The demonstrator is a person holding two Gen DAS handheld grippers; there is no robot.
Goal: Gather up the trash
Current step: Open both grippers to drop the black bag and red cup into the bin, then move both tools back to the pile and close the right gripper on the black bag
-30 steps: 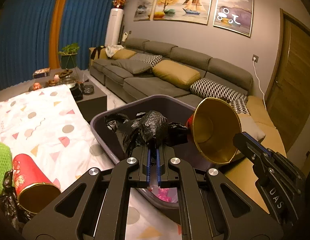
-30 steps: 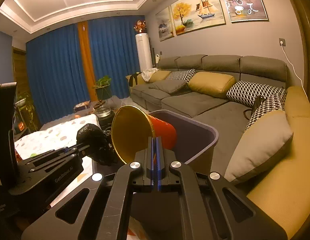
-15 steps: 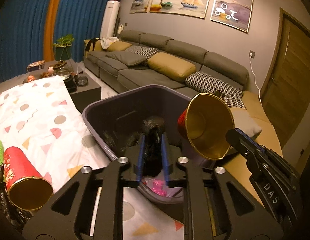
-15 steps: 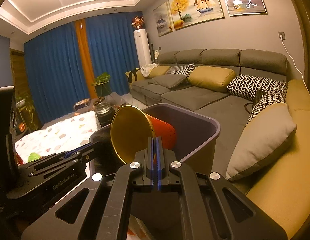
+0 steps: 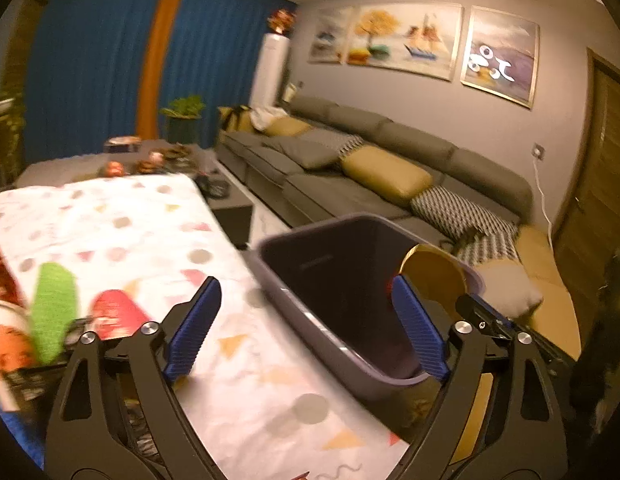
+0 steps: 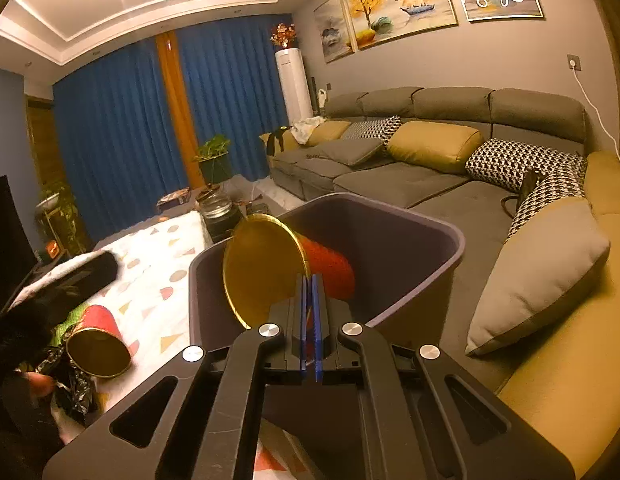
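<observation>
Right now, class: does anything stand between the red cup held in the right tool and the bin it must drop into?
Nothing visible does. The red cup hangs over the open bin, pinched by the right tool.

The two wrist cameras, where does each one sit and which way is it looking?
Left wrist: on the left gripper, looking over the patterned tablecloth toward the grey plastic bin; its jaws are opening, nothing between them.
Right wrist: on the right gripper, facing the bin; its jaws, starting to open, pinch the rim of a red paper cup with gold lining.
Shared: bin, held cup, grey sofa, tablecloth.
</observation>
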